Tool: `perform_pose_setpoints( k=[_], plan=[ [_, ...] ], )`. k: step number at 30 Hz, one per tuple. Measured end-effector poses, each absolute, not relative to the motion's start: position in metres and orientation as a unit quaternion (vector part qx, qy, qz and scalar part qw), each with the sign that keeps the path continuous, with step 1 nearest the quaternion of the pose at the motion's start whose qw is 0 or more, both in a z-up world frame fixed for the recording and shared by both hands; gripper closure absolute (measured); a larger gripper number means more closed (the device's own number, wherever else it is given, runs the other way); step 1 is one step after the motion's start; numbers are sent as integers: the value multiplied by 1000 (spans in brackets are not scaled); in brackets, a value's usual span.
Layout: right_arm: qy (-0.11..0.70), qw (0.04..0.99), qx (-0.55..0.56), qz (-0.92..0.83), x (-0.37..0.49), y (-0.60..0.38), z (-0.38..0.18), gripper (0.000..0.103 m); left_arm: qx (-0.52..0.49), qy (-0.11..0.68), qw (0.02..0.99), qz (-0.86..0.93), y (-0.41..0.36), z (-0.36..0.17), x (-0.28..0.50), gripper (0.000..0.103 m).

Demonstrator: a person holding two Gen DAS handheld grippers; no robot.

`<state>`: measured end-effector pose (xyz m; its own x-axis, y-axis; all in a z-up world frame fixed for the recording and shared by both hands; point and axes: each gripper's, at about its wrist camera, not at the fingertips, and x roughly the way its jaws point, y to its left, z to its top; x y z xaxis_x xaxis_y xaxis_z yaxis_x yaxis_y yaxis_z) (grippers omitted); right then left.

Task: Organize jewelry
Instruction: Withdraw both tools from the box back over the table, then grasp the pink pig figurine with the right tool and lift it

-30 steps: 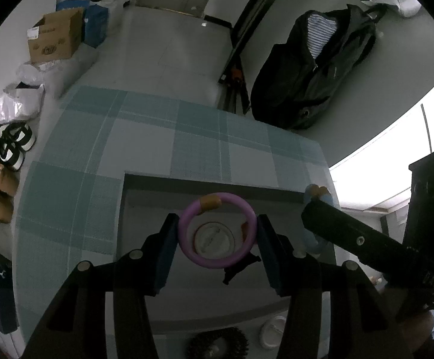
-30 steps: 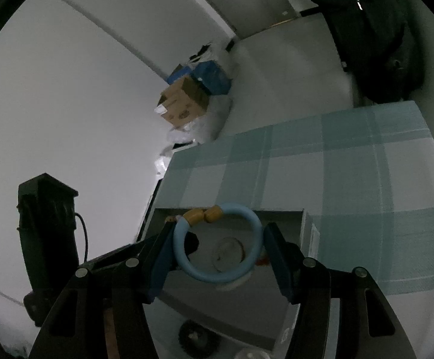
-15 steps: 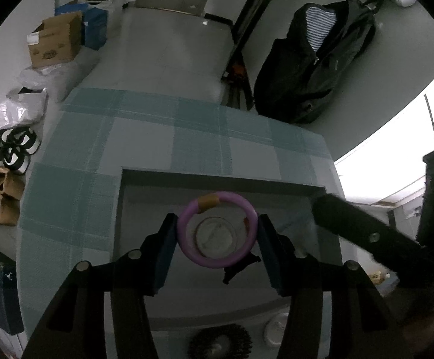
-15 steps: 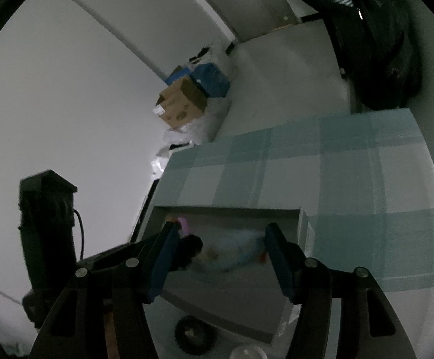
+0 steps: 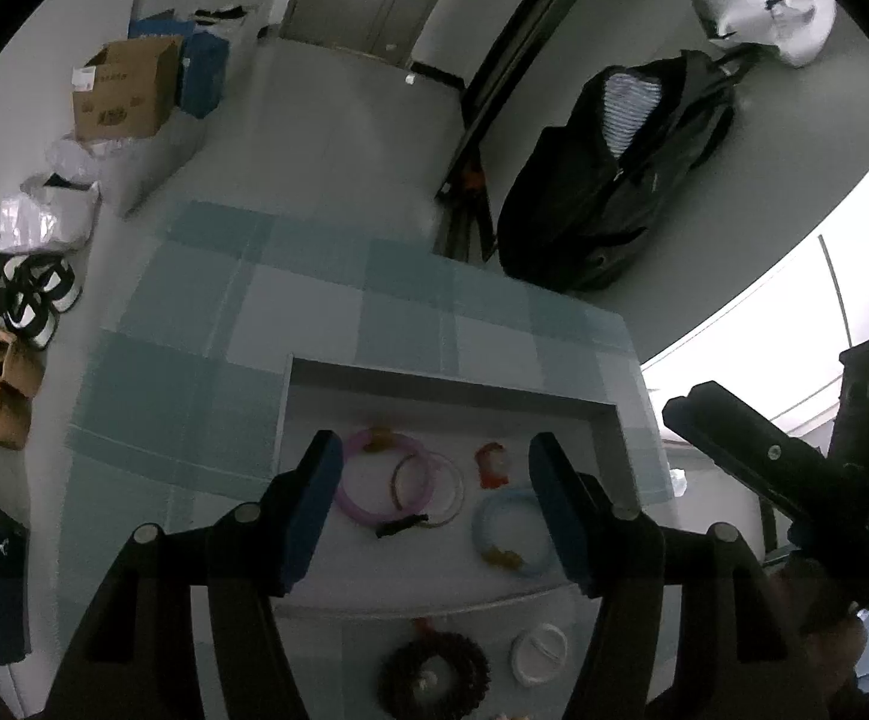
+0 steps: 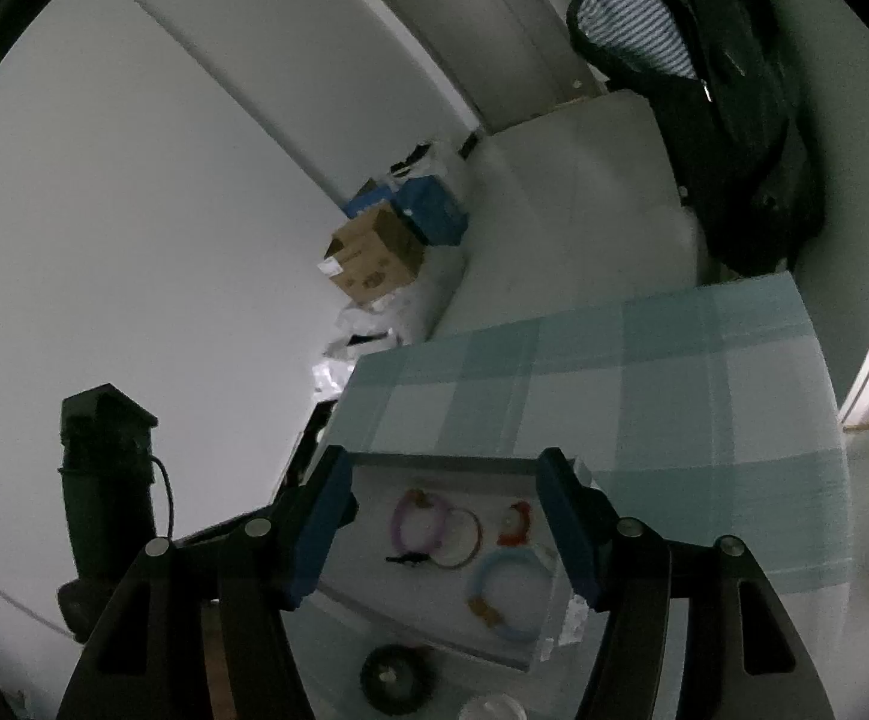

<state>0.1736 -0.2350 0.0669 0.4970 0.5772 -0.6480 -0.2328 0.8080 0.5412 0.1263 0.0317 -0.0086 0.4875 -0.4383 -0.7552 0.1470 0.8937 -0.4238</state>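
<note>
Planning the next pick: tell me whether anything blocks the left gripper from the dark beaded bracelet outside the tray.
Nothing visible does. The dark beaded bracelet lies alone on the cloth, nearer than the tray, beside a white ring, below the open left gripper.

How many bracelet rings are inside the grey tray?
3. In the shallow grey tray, a purple ring bracelet lies on the left, a thin clear hoop overlaps it, and a light blue ring bracelet lies right. The gripper fingers may hide others.
</note>
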Motion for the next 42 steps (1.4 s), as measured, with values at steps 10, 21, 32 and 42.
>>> perform_pose_setpoints(
  k=[10,21,32,42],
  plan=[
    [421,861,154,241,159,-234,76,35,-103,451,871,-167,26,4,102,42],
    [424,864,118,244,127,-234,72,35,-90,463,867,-164,29,-11,69,34],
    [475,832,72,278,80,-223,46,34,-69,491,857,-141,31,-29,53,33],
    [513,793,22,329,43,-197,19,36,-34,510,854,-97,35,-38,47,33]
  ],
)
